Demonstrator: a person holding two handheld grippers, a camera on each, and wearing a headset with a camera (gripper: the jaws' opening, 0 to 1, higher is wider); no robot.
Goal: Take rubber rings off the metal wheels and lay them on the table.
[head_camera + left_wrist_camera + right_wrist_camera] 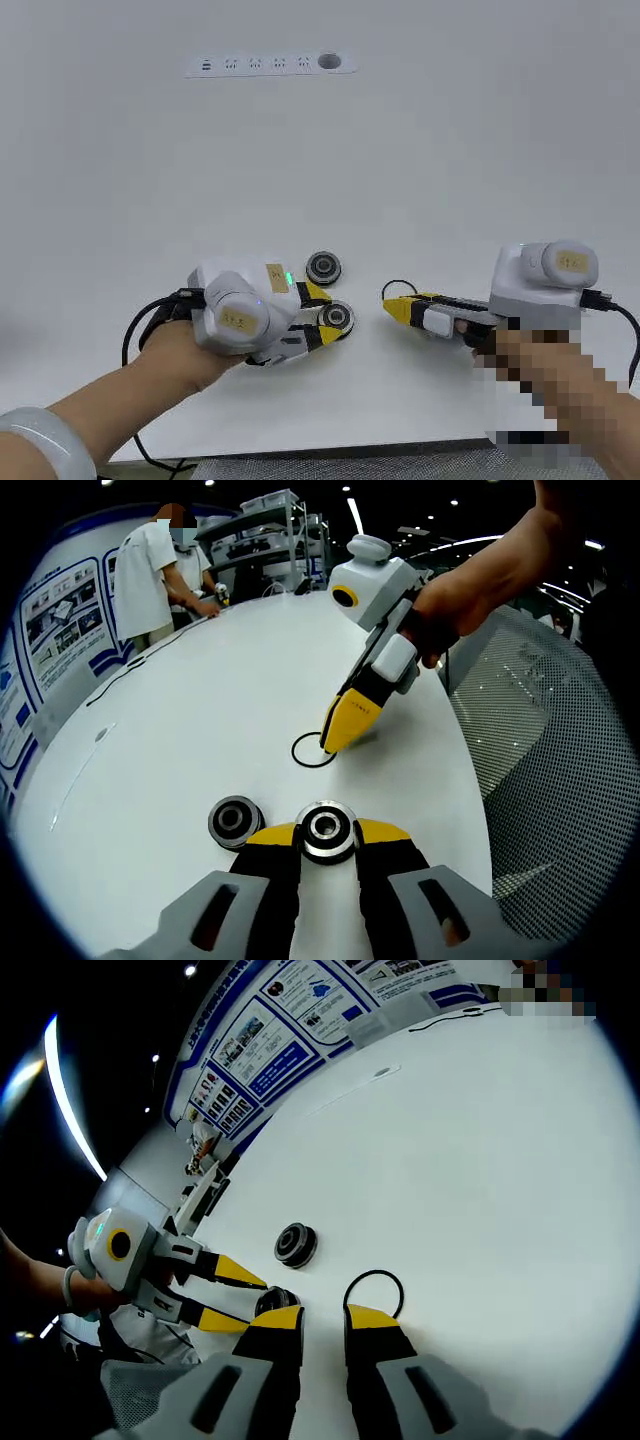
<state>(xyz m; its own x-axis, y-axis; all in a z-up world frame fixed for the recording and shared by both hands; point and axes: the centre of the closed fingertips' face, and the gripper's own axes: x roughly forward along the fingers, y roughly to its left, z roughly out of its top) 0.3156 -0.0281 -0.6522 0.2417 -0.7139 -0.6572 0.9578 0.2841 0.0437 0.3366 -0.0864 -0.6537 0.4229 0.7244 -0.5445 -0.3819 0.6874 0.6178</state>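
Judging by the layout, one rubber ring (374,1290) lies on the table (450,180) just beyond the right gripper (322,1318), its fingers slightly apart and empty, while the left gripper (327,835) clamps a bare-looking metal wheel (324,825), and a second wheel (236,821) beside its fingers seems to wear its ring.

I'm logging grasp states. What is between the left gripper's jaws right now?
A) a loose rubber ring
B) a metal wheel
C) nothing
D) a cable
B: the left gripper view shows the left gripper shut on a metal wheel between its yellow jaws; the loose rubber ring lies by the right gripper.
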